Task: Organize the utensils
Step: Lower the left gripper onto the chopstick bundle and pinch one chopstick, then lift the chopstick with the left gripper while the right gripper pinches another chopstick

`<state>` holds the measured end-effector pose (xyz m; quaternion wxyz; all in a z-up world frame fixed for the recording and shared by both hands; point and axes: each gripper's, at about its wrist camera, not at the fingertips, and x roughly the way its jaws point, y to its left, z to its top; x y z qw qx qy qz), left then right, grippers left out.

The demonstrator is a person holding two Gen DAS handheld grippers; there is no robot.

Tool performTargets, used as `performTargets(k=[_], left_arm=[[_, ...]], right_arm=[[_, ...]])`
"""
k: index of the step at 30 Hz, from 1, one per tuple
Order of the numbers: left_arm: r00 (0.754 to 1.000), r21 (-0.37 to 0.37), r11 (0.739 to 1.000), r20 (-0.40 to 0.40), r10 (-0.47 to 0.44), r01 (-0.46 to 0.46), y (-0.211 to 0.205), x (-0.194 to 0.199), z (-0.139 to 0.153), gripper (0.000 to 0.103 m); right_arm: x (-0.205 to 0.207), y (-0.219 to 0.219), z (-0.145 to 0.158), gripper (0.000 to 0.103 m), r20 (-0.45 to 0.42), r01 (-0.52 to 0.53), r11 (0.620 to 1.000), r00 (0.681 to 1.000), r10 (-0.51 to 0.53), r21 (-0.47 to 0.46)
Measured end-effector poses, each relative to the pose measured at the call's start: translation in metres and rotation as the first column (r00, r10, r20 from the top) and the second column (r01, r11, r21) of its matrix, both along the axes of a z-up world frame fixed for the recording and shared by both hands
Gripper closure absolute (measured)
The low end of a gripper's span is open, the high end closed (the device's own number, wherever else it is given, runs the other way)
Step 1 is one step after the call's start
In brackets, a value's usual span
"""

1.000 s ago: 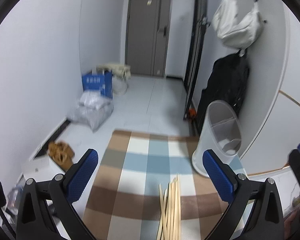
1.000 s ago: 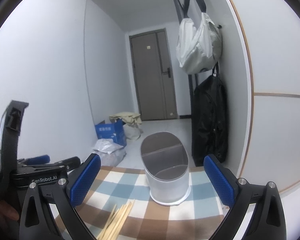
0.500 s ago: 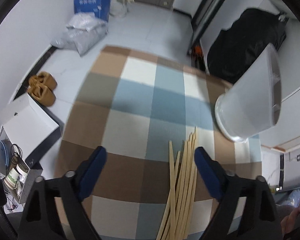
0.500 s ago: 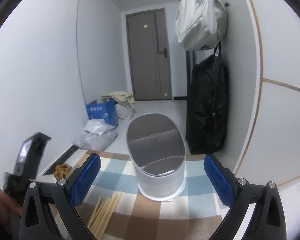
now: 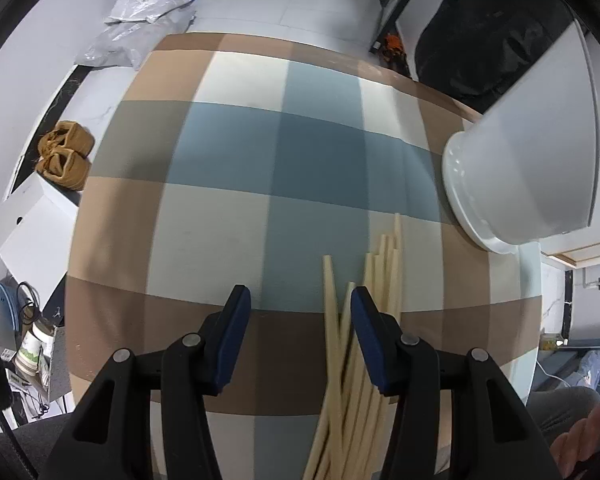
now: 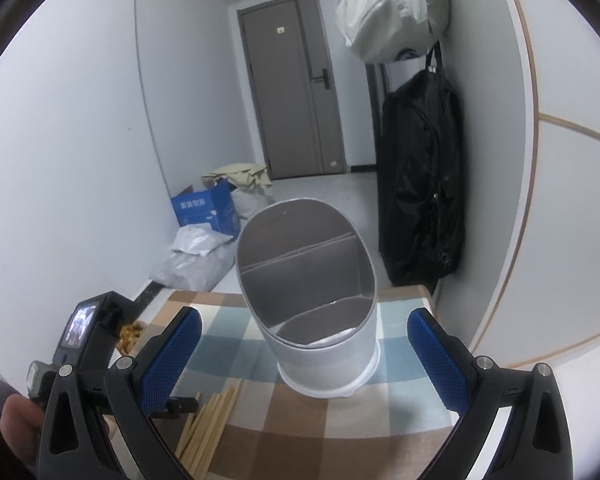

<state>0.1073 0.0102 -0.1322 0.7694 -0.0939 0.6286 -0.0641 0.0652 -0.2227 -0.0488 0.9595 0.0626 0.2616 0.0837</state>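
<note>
Pale wooden chopsticks lie bundled on the checked brown-and-blue counter cloth, near the white oval divided utensil holder. Left gripper hangs low over them, jaws partly spread with one stick between. Right gripper faces the holder, jaws wide apart.

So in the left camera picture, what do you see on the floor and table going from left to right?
Slippers → checked cloth → chopsticks → white holder.
</note>
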Motion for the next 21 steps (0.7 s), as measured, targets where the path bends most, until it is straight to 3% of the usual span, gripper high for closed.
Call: performTargets(k=[1, 6, 11, 18, 21], left_arm=[[1.000, 0.015, 1.000, 0.004, -0.006, 0.006, 0.000, 0.000, 0.002, 0.058], [0.999, 0.131, 0.991, 0.016, -0.037, 0.035, -0.004, -0.006, 0.007, 0.088], [0.997, 0.214, 0.975, 0.032, -0.068, 0.059, -0.012, -0.011, 0.011, 0.097], [0.999, 0.198, 0.980, 0.044, -0.020, 0.011, -0.012, 0.000, -0.003, 0.102], [0.997, 0.144, 0.989, 0.064, 0.036, -0.045, -0.005, 0.009, -0.001, 0.102]], right_arm=[[0.002, -0.001, -0.001, 0.000, -0.006, 0.001, 1.000, 1.000, -0.001, 0.004], [0.003, 0.001, -0.002, 0.000, -0.015, 0.002, 1.000, 1.000, -0.002, -0.006], [0.001, 0.003, -0.003, 0.000, -0.016, 0.004, 1.000, 1.000, -0.004, -0.027], [-0.002, 0.008, -0.001, 0.000, -0.002, -0.003, 0.998, 1.000, 0.003, -0.056], [-0.004, 0.013, -0.001, 0.000, -0.003, -0.019, 0.997, 1.000, 0.019, -0.070]])
